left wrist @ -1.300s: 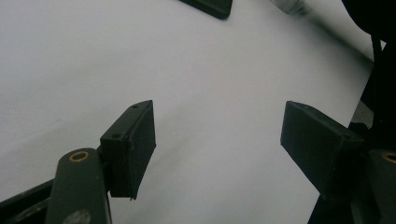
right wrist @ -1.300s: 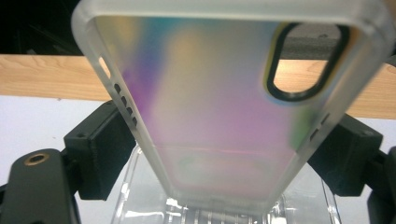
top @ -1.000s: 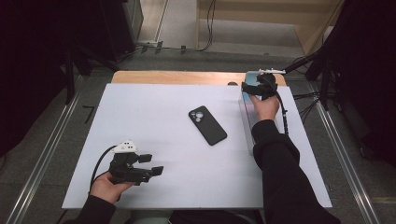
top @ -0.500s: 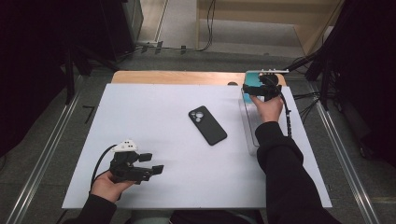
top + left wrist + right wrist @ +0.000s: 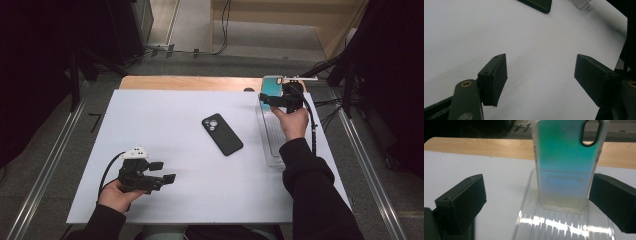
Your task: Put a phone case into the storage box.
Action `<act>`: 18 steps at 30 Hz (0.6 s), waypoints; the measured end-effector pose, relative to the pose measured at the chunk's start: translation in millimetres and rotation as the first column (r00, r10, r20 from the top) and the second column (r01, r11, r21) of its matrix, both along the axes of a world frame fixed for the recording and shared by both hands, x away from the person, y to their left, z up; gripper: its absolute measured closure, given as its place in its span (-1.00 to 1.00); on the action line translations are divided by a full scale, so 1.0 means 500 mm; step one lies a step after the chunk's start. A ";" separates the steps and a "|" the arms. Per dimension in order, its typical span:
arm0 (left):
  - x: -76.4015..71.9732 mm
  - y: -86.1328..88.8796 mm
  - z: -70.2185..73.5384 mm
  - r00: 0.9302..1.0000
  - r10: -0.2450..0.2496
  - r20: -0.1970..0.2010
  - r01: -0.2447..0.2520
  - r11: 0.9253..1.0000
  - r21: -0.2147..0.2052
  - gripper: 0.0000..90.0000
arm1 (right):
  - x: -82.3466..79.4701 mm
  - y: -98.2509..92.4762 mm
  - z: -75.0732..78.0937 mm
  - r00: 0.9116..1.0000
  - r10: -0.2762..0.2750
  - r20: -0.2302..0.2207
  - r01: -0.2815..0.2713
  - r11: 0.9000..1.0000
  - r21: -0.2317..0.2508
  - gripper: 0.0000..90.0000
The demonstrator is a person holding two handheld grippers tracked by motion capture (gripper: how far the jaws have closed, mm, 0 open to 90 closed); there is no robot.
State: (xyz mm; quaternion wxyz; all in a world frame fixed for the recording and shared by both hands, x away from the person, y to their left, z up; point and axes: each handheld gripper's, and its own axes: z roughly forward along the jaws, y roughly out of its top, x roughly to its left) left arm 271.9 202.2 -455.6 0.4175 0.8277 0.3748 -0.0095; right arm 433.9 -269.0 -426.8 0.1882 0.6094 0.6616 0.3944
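Phone case point(image 5: 565, 167) upright between the open right hand-held gripper point(image 5: 536, 202) jaws.

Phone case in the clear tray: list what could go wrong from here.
1. The phone case stands upright at the far end of the clear tray, apparently just leaning; a small knock could tip it.
2. The right claw has just opened, one pad close beside the case, so pulling back crooked might clip it.
3. The tray lies near the table's right edge; a nudge may shift it.

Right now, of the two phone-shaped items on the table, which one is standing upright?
The teal iridescent phone case, standing on end in the clear ribbed tray before the right gripper. The black phone lies flat mid-table.
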 end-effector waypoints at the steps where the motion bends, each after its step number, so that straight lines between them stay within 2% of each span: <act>1: 0.001 0.001 0.000 1.000 0.003 -0.003 -0.003 1.000 -0.002 -0.40 | -0.006 0.003 0.001 1.000 0.013 -0.002 -0.013 1.000 -0.001 -1.00; 9: 0.014 0.005 0.004 1.000 0.001 -0.023 -0.001 1.000 -0.017 -0.40 | -0.060 0.031 0.012 0.992 0.125 0.006 -0.125 0.992 0.010 -1.00; 12: 0.018 0.004 0.003 1.000 -0.006 -0.028 0.005 1.000 -0.017 -0.40 | -0.081 0.041 0.017 0.982 0.190 0.003 -0.189 0.981 0.045 -0.97; 14: 0.019 0.003 0.004 1.000 -0.010 -0.029 0.009 1.000 -0.015 -0.40 | -0.096 0.045 0.019 0.973 0.229 0.004 -0.229 0.971 0.063 -0.73; 18: 0.024 0.002 0.005 0.999 -0.016 -0.033 0.015 1.000 -0.016 -0.40 | -0.122 0.052 0.024 0.958 0.286 0.004 -0.286 0.956 0.061 -0.73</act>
